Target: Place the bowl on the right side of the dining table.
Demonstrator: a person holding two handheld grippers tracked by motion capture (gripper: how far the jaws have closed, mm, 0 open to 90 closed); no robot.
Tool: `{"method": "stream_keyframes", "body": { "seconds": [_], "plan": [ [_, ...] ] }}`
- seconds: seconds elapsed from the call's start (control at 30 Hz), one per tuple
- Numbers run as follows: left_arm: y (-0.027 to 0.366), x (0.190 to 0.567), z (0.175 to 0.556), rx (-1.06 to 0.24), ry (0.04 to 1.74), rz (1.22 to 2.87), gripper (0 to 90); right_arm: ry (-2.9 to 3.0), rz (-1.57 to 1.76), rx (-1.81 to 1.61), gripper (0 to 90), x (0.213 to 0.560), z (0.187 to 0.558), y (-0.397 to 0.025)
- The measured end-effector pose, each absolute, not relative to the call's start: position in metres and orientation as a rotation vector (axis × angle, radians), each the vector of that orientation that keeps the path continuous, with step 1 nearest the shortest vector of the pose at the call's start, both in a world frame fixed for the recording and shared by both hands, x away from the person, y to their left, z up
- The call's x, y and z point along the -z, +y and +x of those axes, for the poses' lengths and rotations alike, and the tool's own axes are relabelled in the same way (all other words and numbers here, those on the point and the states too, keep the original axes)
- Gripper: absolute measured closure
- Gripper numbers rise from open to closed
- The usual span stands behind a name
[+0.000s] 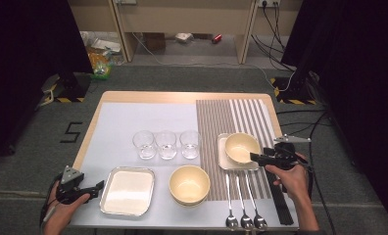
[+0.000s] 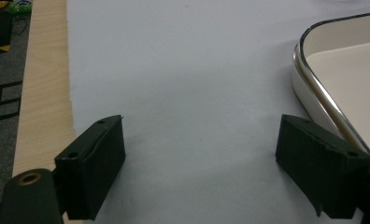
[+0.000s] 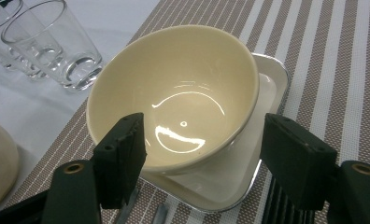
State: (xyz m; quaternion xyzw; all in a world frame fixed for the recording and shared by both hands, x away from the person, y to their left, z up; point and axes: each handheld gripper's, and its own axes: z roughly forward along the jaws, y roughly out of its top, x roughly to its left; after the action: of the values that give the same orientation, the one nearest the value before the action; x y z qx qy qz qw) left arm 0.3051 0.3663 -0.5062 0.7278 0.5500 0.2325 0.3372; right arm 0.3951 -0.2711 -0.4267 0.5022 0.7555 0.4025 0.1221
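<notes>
A cream bowl [image 1: 241, 147] rests tilted in a small square metal tray [image 1: 222, 157] on the striped placemat. My right gripper [image 1: 254, 156] is at its right side, open. In the right gripper view the bowl [image 3: 178, 93] lies just ahead of the right gripper [image 3: 204, 161]; the left jaw overlaps the bowl's near rim and the right jaw stands off to the side by the tray [image 3: 220, 189]. My left gripper [image 1: 101, 185] is open at the table's front left, beside a larger rectangular tray [image 1: 128, 191]. In the left gripper view the left gripper [image 2: 199, 172] holds nothing above the white mat, with that tray's rim [image 2: 314, 88] to the right.
A second cream bowl [image 1: 189, 184] sits front centre. Three empty glasses [image 1: 166, 144] stand in a row mid-table, one glass [image 3: 57, 44] close to the tilted bowl. Three spoons [image 1: 243, 208] lie on the placemat's front, with black sticks [image 1: 280, 200] beside them at the right.
</notes>
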Motion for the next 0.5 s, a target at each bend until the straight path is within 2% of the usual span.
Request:
{"method": "stream_keyframes", "body": {
  "seconds": [0.5],
  "plan": [
    [0.366,0.506,0.305,-0.604,1.434,1.89,14.9,2.232,1.435,-1.15,28.3,0.431,0.376,-0.269]
  ]
}}
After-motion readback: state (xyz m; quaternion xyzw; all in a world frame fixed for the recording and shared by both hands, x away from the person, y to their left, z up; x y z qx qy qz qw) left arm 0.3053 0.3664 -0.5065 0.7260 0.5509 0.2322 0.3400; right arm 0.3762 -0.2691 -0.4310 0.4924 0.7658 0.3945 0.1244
